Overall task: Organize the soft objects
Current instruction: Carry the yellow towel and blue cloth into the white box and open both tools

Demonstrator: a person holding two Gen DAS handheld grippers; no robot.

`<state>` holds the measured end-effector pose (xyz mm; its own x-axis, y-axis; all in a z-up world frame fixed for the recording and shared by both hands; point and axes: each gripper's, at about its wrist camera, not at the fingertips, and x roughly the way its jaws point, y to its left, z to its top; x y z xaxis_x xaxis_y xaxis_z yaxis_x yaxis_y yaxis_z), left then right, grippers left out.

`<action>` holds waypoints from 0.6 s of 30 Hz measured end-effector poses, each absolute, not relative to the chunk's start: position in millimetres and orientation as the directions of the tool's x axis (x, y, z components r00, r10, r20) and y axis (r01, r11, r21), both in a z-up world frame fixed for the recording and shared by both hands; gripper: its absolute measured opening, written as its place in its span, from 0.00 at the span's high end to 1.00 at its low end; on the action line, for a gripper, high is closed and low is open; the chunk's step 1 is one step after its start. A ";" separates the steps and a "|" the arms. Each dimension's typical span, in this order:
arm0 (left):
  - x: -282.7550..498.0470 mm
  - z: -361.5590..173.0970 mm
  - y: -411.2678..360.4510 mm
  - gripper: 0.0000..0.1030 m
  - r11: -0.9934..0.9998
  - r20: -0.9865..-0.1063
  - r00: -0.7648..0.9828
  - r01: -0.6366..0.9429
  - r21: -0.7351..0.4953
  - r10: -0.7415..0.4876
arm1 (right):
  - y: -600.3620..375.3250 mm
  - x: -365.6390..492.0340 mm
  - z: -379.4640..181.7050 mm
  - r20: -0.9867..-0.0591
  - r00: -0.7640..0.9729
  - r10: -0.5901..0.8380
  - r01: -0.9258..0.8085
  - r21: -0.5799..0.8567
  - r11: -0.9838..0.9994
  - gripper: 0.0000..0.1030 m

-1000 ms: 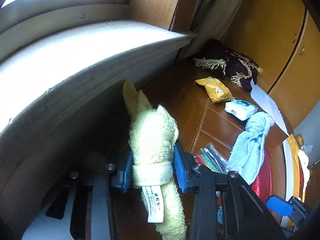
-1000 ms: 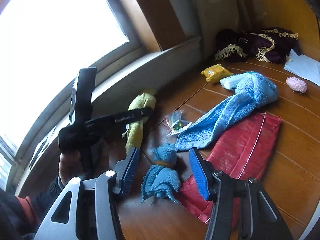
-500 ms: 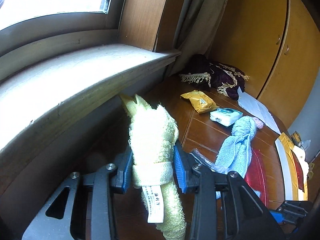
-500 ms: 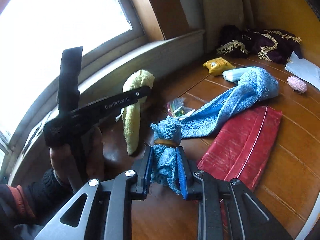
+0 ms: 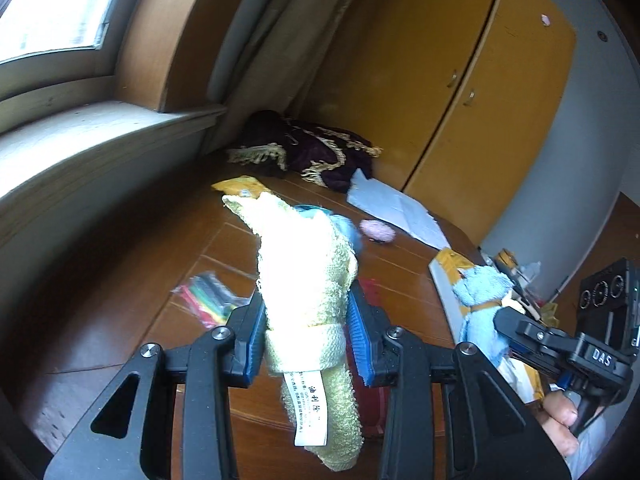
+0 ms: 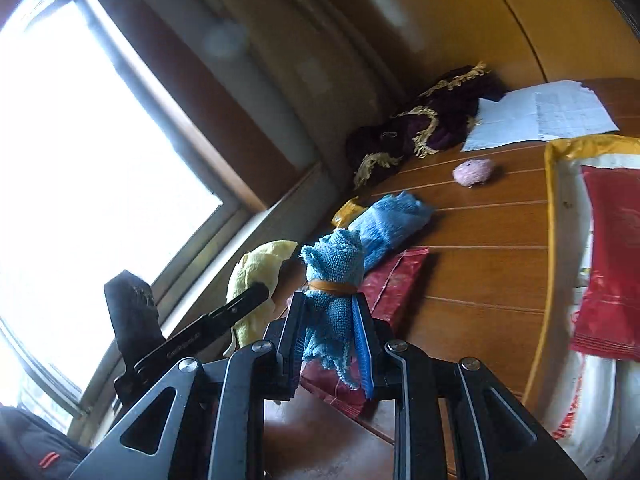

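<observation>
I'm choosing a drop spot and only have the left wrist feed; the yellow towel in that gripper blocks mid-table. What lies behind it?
Observer: A rolled light-blue terry towel lies on the wooden table, beside a flat red plastic bag.
Operator: Is the right gripper's hold sound?
Observer: The right gripper is shut on the small blue cloth bundle, pads just below its tan rubber band.
Operator: The table's right side?
Observer: A red foil packet lies on a white printed sack.
</observation>
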<state>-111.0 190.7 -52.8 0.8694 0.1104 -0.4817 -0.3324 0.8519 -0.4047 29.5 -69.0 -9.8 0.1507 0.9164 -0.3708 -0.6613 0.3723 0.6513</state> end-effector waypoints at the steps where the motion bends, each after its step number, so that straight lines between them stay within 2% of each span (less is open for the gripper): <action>1: -106.2 -49.2 183.2 0.67 0.859 -0.474 0.876 -0.308 -0.409 0.088 | -79.5 34.9 -10.8 -0.359 0.167 0.918 -0.646 0.664 0.377 0.78; 8: -61.8 -30.5 128.3 0.67 0.881 -0.461 0.882 -0.139 -0.453 -0.098 | -154.7 61.3 -12.6 -0.354 0.354 0.866 -0.536 0.682 0.498 0.78; 13: -36.2 -19.9 81.0 0.67 0.895 -0.459 0.862 -0.016 -0.445 -0.213 | -193.1 54.1 -15.9 -0.400 0.426 0.811 -0.493 0.650 0.579 0.78; 18: -12.4 -23.1 42.9 0.67 0.877 -0.461 0.822 0.093 -0.472 -0.335 | -211.4 42.6 -26.1 -0.495 0.469 0.732 -0.440 0.587 0.679 0.77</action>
